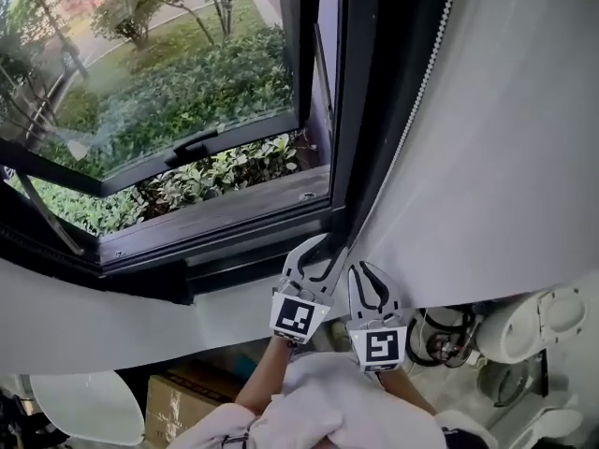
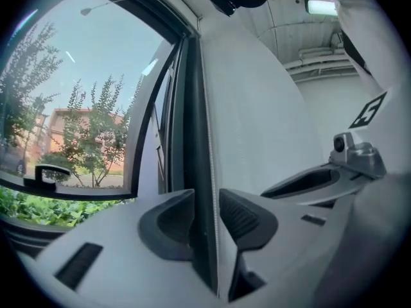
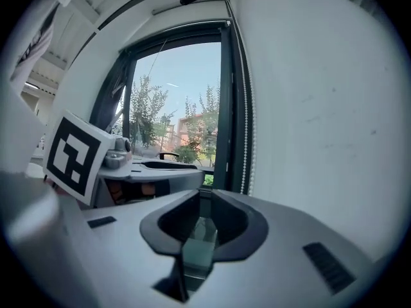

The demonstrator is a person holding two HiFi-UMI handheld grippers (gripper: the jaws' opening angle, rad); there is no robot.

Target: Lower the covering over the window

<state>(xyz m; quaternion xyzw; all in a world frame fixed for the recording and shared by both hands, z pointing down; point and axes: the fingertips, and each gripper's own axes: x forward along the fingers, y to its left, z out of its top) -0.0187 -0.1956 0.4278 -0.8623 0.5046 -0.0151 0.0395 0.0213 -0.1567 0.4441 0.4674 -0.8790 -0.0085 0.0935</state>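
A white bead chain [image 1: 421,101] hangs beside the dark window frame [image 1: 351,110], against the white wall. My left gripper [image 1: 329,247] is at the chain's lower end. In the left gripper view the chain [image 2: 207,108] runs down between the jaws of the left gripper [image 2: 207,210], close to the right pad [image 2: 241,213]; the jaws stand apart and do not pinch it. My right gripper [image 1: 367,267] is just right of the left one. Its jaws [image 3: 205,201] are a narrow gap apart with nothing in them, and the chain [image 3: 248,127] hangs to their right. No blind fabric is in view.
The window sash [image 1: 187,92] is tilted open outward, with a black handle [image 1: 192,146] and shrubs beyond. A dark sill [image 1: 215,213] runs below it. Under the sill are a cardboard box [image 1: 173,405], a white round seat [image 1: 89,405] and white fixtures [image 1: 533,325].
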